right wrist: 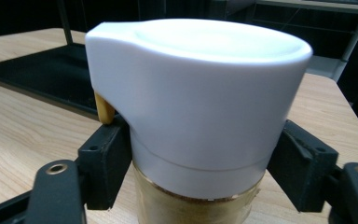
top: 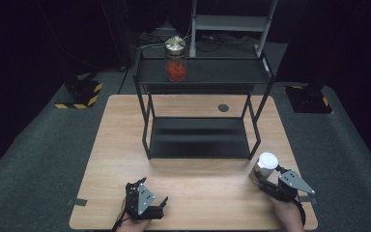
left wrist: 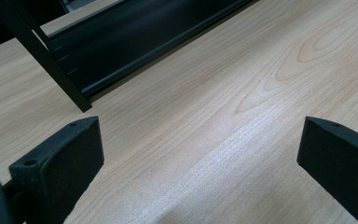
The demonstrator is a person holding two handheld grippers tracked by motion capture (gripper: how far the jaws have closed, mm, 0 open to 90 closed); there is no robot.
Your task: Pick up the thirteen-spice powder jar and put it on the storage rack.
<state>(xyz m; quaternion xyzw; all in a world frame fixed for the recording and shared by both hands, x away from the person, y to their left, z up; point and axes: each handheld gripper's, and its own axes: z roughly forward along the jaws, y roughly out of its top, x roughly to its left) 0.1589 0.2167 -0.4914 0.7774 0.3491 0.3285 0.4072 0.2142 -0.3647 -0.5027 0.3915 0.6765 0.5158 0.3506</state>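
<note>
Spanning most of the high view: wooden table point(top: 125, 145), with a black two-tier shelf rack point(top: 200, 137) standing at its far centre, toward twelve o'clock. Up on the rack's top tier, at about eleven o'clock, a glass jar point(top: 176, 60) with red contents and a metal lid, well apart from both hands. Down at the near edge, at five o'clock, the white-capped jar point(top: 264, 167) stands upright just off the rack's near right leg, long axis vertical, white cap up, tan contents below. Clamped on it from the near side: right tool point(top: 272, 183), jaws pressed to either flank just under the cap, as seen close up in the right gripper view point(right wrist: 200, 154). Straight ahead of that tool, toward twelve, lies the jar; probably ready for a lift toward the rack. At seven o'clock, left tool point(top: 163, 204), jaws spread wide over bare wood point(left wrist: 200, 158), holding nothing, far from the jar. Clearly nearer: right hand.
</note>
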